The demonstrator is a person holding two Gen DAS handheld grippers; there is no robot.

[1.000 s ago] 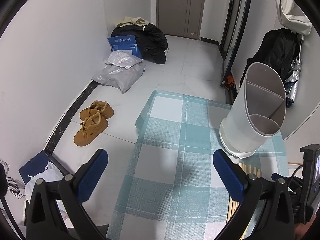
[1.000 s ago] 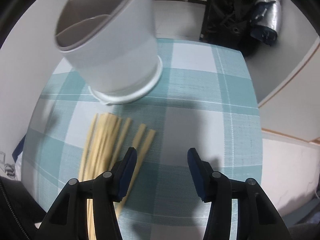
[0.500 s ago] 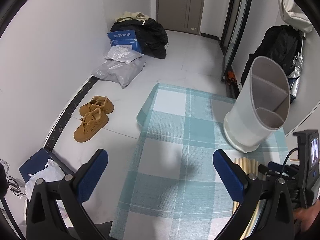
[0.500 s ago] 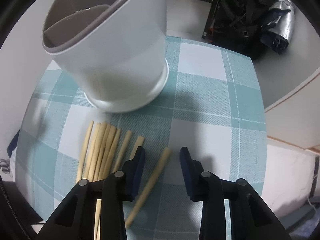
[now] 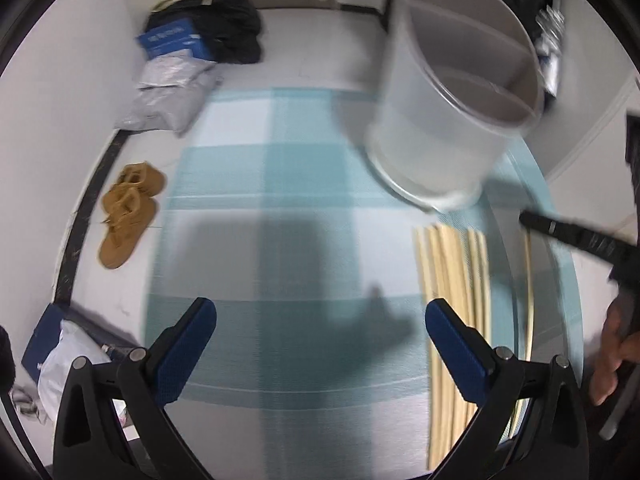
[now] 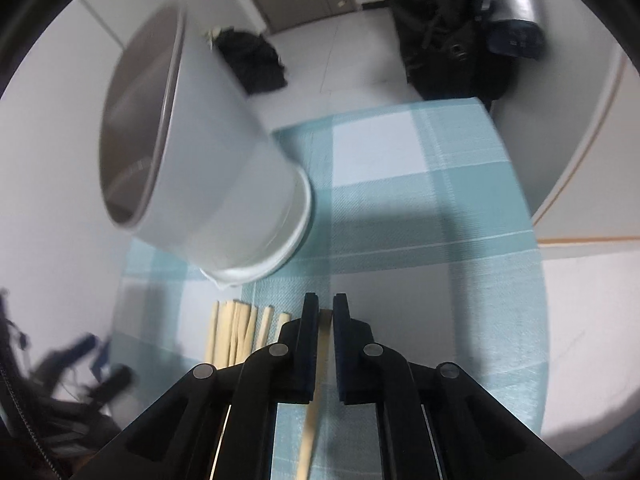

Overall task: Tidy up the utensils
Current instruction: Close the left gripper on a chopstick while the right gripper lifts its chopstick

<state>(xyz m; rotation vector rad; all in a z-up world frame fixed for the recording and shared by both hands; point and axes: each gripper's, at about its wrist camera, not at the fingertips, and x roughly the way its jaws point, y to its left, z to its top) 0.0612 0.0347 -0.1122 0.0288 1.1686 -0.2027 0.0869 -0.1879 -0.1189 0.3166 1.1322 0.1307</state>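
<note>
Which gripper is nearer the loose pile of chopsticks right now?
Left. The left gripper hangs open with its right finger over the pile of chopsticks. The right gripper, shut on a single chopstick, sits beside the pile.

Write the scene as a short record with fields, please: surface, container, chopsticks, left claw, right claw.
surface: table with teal and white checked cloth
container: white divided utensil holder, upright on the cloth, no utensils visible inside
chopsticks: wooden bundle flat on the cloth, near the holder's base
left claw: open, holds nothing, above bare cloth beside the bundle
right claw: has just been closing, now shut on single chopstick
</note>
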